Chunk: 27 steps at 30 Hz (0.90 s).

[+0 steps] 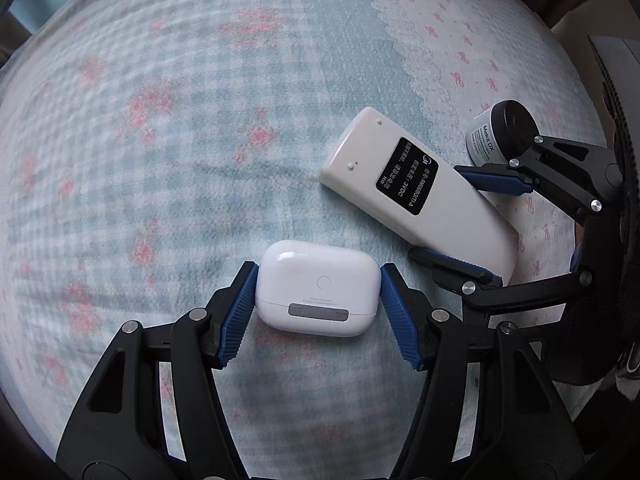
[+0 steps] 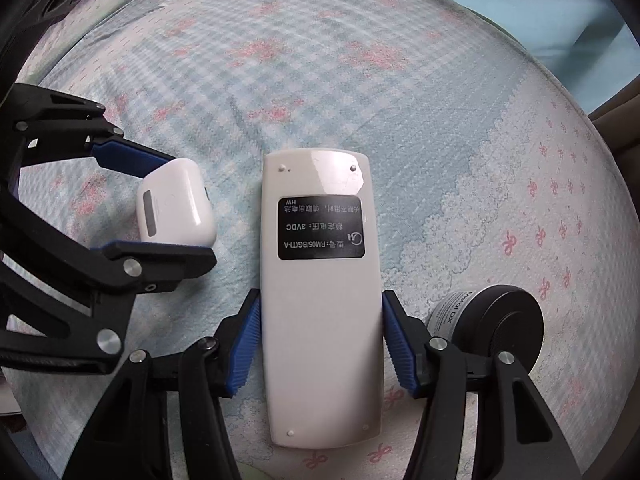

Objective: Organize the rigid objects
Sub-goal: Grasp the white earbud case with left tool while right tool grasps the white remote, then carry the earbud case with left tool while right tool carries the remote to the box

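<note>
- Left wrist view: the left hand-held gripper pinches the white earbud case on the bed; its rear hinge shows here.
- Right wrist view: the right hand-held gripper pinches the face-down remote, label readable; a black-lidded jar lies just beside.

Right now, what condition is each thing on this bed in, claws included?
earbud case: lid closed, lying flat on the bedsheet, gripped between the left claw's pads.
remote: face down, label side up, gripped at its sides.
small jar: lying on its side, black cap on, untouched.
left claw: shut on the case.
right claw: shut on the remote.
</note>
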### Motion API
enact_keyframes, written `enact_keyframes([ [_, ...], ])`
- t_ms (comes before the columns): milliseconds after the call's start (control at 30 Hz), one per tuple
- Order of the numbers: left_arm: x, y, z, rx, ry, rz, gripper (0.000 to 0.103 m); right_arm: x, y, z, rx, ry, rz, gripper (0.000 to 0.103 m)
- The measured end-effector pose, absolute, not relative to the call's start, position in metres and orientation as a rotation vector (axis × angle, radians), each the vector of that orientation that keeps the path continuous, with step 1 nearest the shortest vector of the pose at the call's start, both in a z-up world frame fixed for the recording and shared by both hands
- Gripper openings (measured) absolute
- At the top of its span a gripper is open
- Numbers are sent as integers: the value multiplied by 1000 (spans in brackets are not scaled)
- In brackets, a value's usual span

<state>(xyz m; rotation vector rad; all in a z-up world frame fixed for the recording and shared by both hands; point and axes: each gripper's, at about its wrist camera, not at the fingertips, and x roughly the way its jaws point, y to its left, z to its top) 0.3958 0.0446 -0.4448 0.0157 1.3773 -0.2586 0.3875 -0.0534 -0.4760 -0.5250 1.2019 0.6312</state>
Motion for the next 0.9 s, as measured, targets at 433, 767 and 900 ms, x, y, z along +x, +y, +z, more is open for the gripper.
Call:
enact_keyframes([
  [433, 369, 73, -404, -34, 1331, -227, 58, 376, -62, -443, -408, 1213, 618, 53],
  [767, 348, 70, -352, -37, 1278, -213, 58, 348, -77, -389, -342, 1161, 605, 53],
  [900, 334, 64, -323, -43, 1247, -222, 58, 334, -87, -352, -297, 1129, 589, 53],
])
